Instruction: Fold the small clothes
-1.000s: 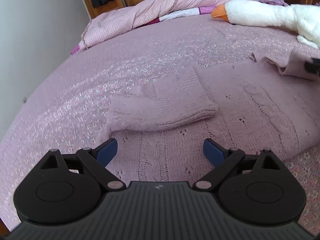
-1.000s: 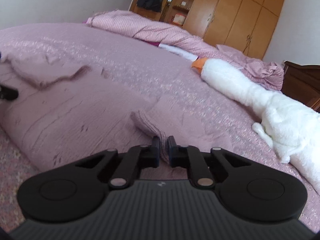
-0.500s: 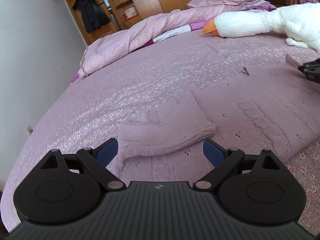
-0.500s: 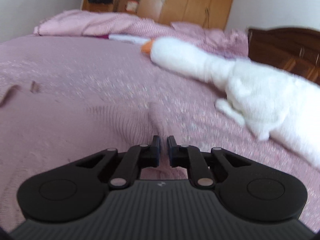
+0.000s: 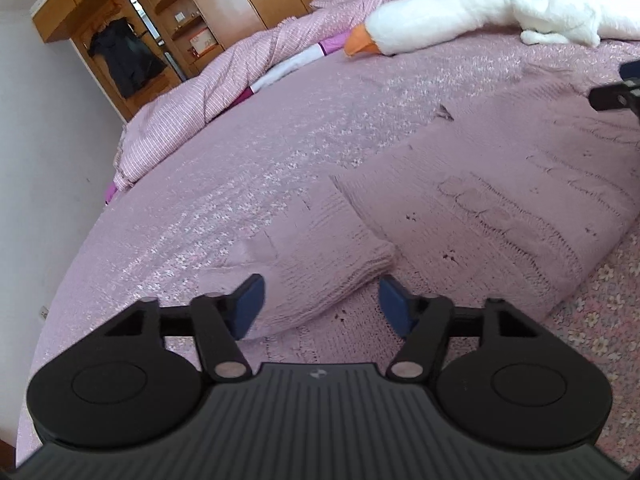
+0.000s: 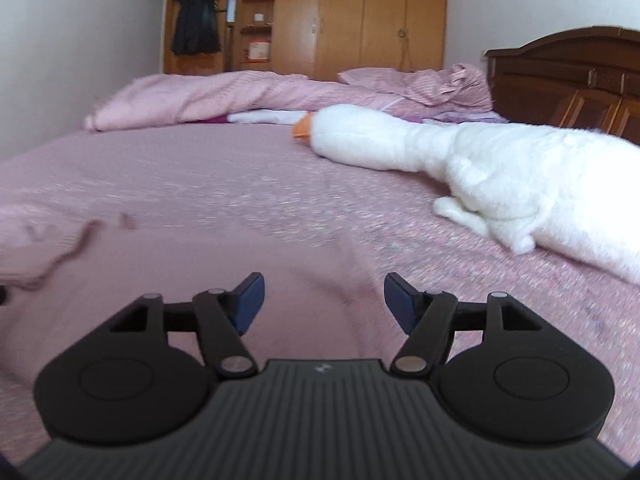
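Note:
A pink knitted sweater point(image 5: 500, 184) lies flat on the bed, with one sleeve point(image 5: 320, 256) folded across its front. My left gripper point(image 5: 322, 306) is open and empty, its blue pads on either side of the sleeve's cuff end, just above the cloth. My right gripper point(image 6: 324, 296) is open and empty over the sweater's other side point(image 6: 200, 272); part of it shows at the right edge of the left wrist view point(image 5: 616, 92).
The bed has a pink flowered cover point(image 5: 240, 160). A white plush goose point(image 6: 480, 168) lies to the right of the sweater. A bunched pink duvet point(image 6: 224, 96) lies at the far end. Wooden wardrobes point(image 6: 360, 16) and a dark headboard point(image 6: 568, 80) stand beyond.
My right gripper has opened and let go of the sweater edge it was pinching, which now lies flat. My left gripper has moved closer to the folded sleeve.

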`<state>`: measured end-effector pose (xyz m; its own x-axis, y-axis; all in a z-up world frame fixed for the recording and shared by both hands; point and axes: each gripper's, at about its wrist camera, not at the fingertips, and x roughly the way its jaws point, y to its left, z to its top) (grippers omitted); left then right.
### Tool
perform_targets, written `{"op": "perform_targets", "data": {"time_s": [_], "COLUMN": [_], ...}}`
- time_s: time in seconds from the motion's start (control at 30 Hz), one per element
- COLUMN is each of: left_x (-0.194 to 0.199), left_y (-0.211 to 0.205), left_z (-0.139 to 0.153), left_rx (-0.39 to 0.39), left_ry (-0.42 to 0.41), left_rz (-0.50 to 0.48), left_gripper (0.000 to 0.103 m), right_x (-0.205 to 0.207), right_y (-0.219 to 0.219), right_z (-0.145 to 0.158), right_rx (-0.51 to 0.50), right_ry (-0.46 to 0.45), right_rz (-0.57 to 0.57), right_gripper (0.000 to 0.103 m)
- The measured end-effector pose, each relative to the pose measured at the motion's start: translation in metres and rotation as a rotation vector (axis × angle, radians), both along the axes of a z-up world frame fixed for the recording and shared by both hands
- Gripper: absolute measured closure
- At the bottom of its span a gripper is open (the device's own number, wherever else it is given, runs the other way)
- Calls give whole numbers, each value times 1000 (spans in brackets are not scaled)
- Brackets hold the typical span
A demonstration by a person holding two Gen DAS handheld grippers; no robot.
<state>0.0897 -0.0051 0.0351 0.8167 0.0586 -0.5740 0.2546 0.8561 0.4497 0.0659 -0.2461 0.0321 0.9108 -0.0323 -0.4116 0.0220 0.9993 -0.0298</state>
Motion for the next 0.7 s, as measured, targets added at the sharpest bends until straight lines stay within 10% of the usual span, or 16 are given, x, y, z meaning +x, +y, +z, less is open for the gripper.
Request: {"op": "perform_targets", "data": {"time_s": [0.1,0.23,0.7], "left_x": [7,14,78], "left_y": [3,8,62], "left_z": [-5,-11,-3], "left_rx": [-11,-25,-65], "left_ry": [3,24,-56], "left_rz": [-5,10,222], "left_gripper": [45,92,93], "right_x": [-7,-6,-8], "right_y": [5,11,12], "right_z": [-3,-19,-33], "right_rx": [33,47,36], "right_ry": [15,84,95], "right_rz": [30,42,35], "right_gripper": [35,35,34]}}
